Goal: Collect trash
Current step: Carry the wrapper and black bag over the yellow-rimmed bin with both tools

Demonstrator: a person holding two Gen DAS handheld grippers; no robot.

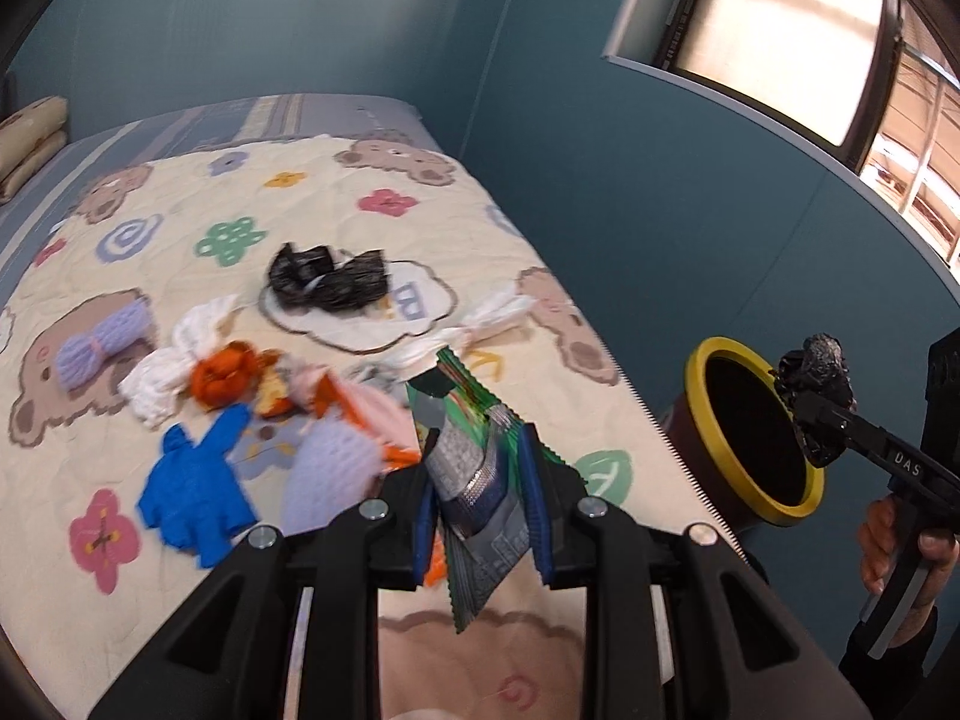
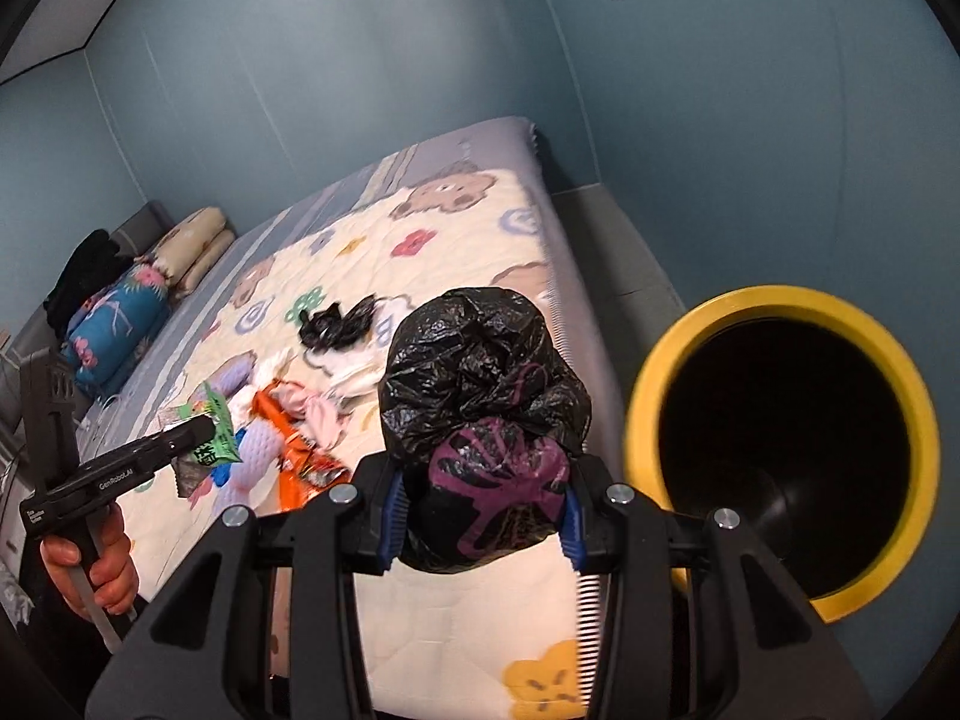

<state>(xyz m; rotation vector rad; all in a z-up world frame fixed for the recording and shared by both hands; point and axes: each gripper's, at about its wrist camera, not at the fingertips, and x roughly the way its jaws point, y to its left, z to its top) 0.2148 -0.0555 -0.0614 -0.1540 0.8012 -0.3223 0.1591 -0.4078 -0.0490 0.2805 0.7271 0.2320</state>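
Note:
My left gripper [image 1: 480, 480] is shut on a green and silver snack wrapper [image 1: 474, 456] held above the bed; the same wrapper [image 2: 210, 426] shows in the right wrist view. My right gripper [image 2: 480, 516] is shut on a crumpled black plastic bag [image 2: 480, 396], which hangs near the rim of the yellow-rimmed trash bin [image 2: 780, 300] beside the bed. In the left wrist view that bag [image 1: 819, 390] hovers at the bin [image 1: 714, 360] rim. Several pieces of trash lie on the quilt: a black bag [image 1: 324, 276], an orange scrap [image 1: 222, 378], a blue glove [image 1: 192, 492], white tissue [image 1: 162, 378].
The bed's cartoon quilt [image 1: 150, 588] fills the left and centre. Blue walls [image 1: 600, 180] close in behind the bin, with a window [image 1: 780, 48] above. Pillows and a folded blanket [image 2: 120, 312] sit at the bed's far end. A person's hand [image 2: 90, 558] holds the left gripper's handle.

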